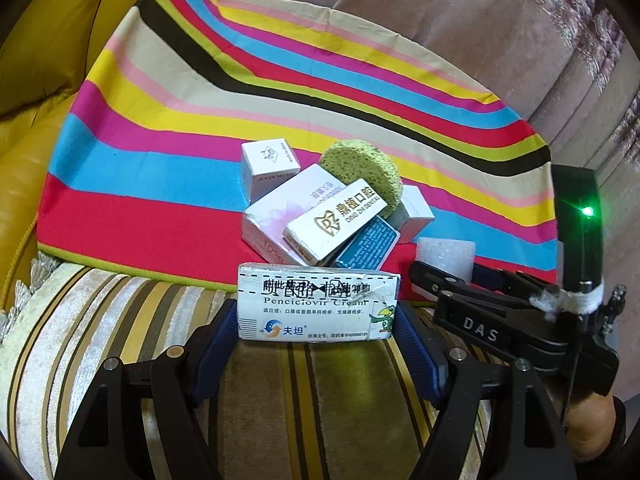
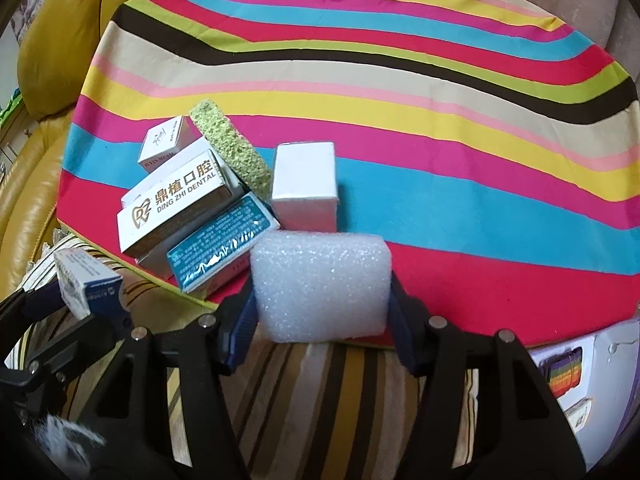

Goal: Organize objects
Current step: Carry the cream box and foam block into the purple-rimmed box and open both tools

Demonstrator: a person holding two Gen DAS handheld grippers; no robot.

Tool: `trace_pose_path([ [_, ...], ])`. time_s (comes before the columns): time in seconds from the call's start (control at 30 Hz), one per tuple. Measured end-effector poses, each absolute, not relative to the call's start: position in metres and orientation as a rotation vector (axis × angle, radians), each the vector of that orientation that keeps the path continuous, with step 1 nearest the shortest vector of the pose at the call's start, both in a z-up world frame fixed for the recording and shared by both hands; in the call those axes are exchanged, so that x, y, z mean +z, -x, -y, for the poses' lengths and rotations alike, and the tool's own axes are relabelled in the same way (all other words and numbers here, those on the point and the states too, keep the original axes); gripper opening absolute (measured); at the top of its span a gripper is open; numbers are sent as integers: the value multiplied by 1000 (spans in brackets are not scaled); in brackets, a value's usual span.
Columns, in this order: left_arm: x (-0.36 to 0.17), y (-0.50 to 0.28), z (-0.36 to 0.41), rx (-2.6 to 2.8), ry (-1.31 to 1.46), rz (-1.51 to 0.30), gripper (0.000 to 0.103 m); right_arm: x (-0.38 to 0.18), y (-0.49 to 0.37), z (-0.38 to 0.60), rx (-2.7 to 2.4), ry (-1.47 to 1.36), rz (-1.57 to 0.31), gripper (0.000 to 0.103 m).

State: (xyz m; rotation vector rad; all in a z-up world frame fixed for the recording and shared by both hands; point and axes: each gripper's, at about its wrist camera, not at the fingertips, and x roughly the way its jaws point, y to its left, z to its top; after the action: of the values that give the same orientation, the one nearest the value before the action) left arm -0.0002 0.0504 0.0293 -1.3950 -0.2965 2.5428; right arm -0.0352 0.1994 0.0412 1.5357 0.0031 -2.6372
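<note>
Left wrist view shows my left gripper [image 1: 316, 340] clamped on the Penciclovir cream box [image 1: 318, 306], held by its two short ends just above the striped cushion [image 1: 120, 340], near the edge of the striped cloth [image 1: 160, 152]. I judge it a light, thin carton that would crush if squeezed harder, so the end-to-end hold suits it; the glossy printed face looks slippery and a torn flap shows along its top.

On the other side, my right gripper [image 2: 322, 316] is closed on the white foam block [image 2: 322, 284], pads pressing its left and right sides. The foam is soft, bubbly-textured and almost weightless by my reckoning; it will give under pressure, so a mid-height grip is safest.

Beyond both lies the heap on the cloth: the Ding Zhi Dental box [image 2: 176, 208] leaning across a larger pale box [image 1: 280, 208], a teal-labelled box [image 2: 222, 240] with a shiny film beneath it, a small white cube box [image 1: 270, 168] behind, a plain white box [image 2: 304, 186] standing upright, and a porous green sponge [image 1: 364, 172] tilted on edge against the cartons. A yellow leather sofa [image 1: 60, 40] flanks the left.
</note>
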Motion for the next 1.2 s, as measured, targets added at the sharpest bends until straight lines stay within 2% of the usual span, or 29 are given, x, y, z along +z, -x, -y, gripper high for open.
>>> trace_pose_path([
  [0.63,37,1,-109,2494,1329,137,77,65,-16,-265,-2762,-1506,203,62],
  [1.2,42,-6,-205,2363,1221,-62,77,65,-73,-350,-2904,-1559,410,62],
])
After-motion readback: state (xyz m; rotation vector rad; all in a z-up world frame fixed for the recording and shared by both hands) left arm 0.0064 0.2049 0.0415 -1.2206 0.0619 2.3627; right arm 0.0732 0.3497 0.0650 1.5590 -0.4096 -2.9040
